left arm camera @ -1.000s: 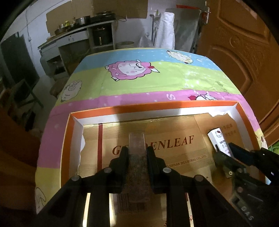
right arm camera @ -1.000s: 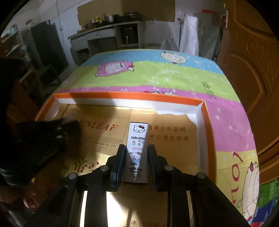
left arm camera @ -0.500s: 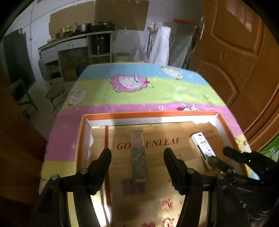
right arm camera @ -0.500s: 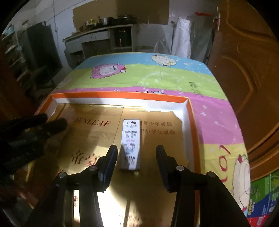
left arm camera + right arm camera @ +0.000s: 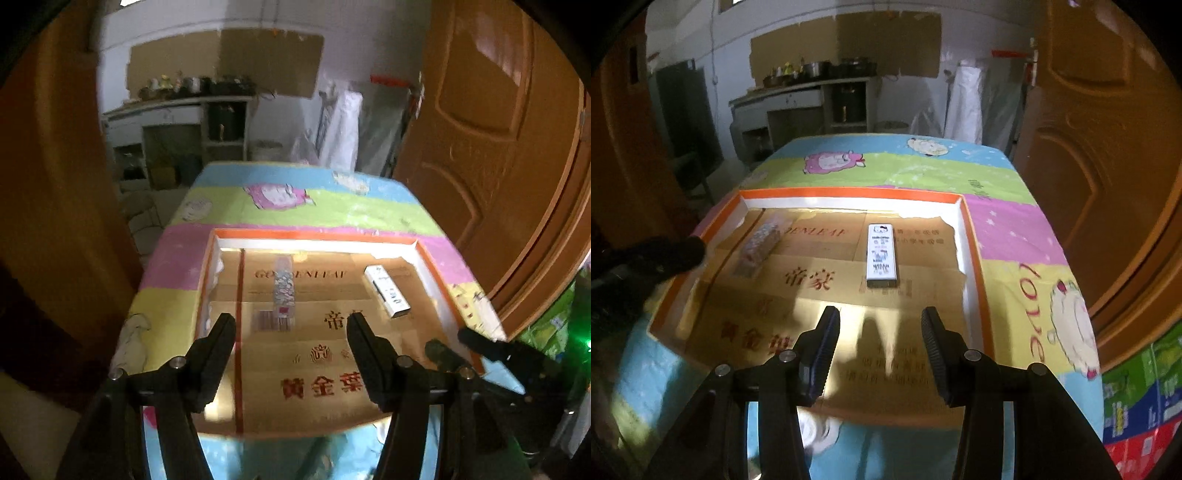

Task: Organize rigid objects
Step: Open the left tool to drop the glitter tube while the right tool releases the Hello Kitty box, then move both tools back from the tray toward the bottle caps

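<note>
Right view reads white box (image 5: 881, 255) print; left blurs it, seemingly.

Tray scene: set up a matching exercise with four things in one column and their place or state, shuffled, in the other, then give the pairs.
Column 1:
1. Hello Kitty box
2. speckled box
3. left gripper
4. tray

Column 2:
A. orange rim, cardboard-lined floor
B. lies in the tray's left part
C. open, holds nothing
D. lies in the tray's right part

Pairs: 1-D, 2-B, 3-C, 4-A
</note>
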The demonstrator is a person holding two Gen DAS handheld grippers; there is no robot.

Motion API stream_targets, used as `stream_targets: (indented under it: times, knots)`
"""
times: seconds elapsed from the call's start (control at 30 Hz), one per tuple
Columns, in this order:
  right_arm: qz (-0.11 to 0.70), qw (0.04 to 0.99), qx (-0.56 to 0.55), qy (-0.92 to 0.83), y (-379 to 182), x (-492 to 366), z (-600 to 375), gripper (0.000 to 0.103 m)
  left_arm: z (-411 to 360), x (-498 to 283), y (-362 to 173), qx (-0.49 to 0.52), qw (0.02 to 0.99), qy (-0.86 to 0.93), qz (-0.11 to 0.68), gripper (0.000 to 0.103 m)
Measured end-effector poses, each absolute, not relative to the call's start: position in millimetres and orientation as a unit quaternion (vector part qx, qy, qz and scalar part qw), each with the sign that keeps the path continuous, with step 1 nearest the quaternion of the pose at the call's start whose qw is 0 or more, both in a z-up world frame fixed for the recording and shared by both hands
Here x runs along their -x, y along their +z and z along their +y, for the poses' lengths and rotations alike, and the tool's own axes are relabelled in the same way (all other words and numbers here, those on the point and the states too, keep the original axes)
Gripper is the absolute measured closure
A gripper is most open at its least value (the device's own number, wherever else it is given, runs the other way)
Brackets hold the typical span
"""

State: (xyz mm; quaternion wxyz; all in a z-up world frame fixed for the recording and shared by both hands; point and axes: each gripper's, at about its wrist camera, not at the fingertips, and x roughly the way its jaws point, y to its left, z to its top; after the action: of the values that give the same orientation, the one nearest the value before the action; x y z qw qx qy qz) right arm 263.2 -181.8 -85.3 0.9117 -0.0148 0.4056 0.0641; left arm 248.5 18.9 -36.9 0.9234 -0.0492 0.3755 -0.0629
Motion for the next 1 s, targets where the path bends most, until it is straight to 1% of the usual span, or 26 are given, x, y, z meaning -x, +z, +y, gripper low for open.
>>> stream_targets:
  times: [0.17, 0.37, 0.7, 1.0]
  knots:
    - [0.385, 0.921, 0.001, 0.053, -71.4, -232.2, -189.8, 0.056, 24.6, -207.0, -13.1, 0.048, 0.943, -0.041, 0.327, 0.041]
    - [0.376, 0.925, -0.004, 0.053, -59.9, -203.4, -191.4, 0.056, 27.2, -167.1, -3.1, 0.039, 0.951, -0.039, 0.304, 0.041]
    - [0.362, 0.93, -0.013, 0.054, -51.5, -154.4, -192.9, 0.056, 37.1, -120.3, -6.1, 0.053, 0.953, -0.047, 0.293, 0.041]
    - [0.368, 0.927, -0.014, 0.064, -53.1, -120.0, -190.5, 0.056, 38.8, -95.2, -10.7, 0.051, 0.952, -0.044, 0.3, 0.041]
